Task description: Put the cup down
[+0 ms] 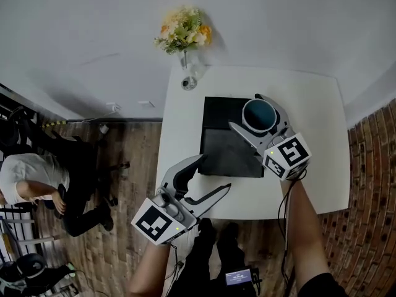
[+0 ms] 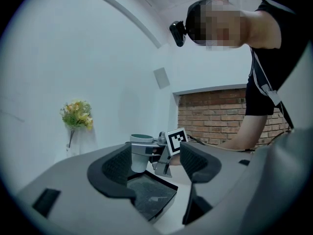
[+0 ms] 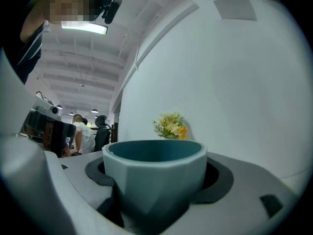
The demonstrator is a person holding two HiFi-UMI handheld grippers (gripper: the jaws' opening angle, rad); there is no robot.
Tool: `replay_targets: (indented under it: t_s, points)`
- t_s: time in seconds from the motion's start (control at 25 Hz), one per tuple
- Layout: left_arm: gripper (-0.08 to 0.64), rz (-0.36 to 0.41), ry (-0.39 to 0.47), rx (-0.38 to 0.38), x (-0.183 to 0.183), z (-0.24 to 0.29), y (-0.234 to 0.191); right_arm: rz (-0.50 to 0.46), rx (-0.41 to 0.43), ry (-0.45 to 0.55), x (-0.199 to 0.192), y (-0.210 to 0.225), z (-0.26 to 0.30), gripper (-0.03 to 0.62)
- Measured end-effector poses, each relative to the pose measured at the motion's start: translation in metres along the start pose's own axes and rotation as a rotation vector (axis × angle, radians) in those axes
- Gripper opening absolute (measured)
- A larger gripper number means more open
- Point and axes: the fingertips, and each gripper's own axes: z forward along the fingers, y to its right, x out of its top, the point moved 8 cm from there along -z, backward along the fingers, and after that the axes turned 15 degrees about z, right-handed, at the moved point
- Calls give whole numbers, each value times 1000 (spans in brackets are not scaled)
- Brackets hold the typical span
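Right claw clamped round the teal faceted cup. Cup upright, over the far right corner of a black square mat on the white tabletop. Left claw spread wide, empty, near the tabletop's front edge.

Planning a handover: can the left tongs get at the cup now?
Probably yes: the left tongs stand open and empty with only bare mat between them and the cup, though the right tongs clamp its sides.

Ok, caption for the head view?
Right gripper holds a teal cup over the black mat on a white table; left gripper open and empty.
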Motion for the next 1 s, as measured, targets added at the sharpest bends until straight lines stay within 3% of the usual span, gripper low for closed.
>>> replay_targets:
  t_s: [0.64,1.0]
  points:
    - [314,-12,2,28,-14,-1,-9,34,-58,-7,-14,45,40,422]
    - [314,-20,0,29,-19,-1,-13,-31,-69,-61,-19,43,49,423]
